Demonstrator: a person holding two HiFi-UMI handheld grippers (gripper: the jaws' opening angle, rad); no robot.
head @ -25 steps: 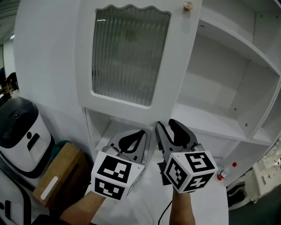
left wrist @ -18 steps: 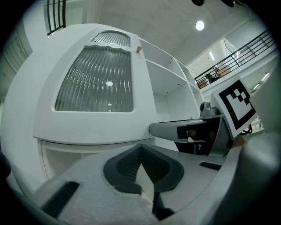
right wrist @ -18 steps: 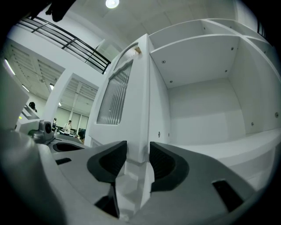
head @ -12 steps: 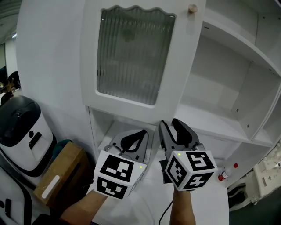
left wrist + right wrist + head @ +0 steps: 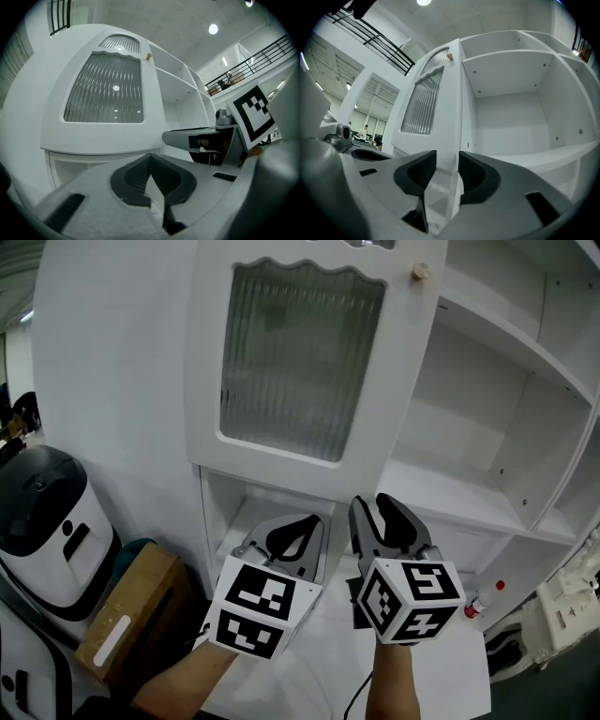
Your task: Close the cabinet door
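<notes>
Approach step: cabinet door [image 5: 300, 362] hangs open left of the shelves [image 5: 469, 498]; right gripper [image 5: 447, 164] jaws apart, just narrowing, door's free edge in their gap ungripped; left gripper [image 5: 150, 159] pinched together, empty; next, swing door shut

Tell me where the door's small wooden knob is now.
In the head view, the knob sits top right on the cabinet door, right of its ribbed glass pane.

Big indoor hall, lab or test-floor type. High ceiling with round lamp [image 5: 213, 29], railed mezzanine [image 5: 253, 61], glazed side rooms [image 5: 370, 119]. White cabinet [image 5: 112, 381] stands beside a cardboard box [image 5: 127, 610].
</notes>
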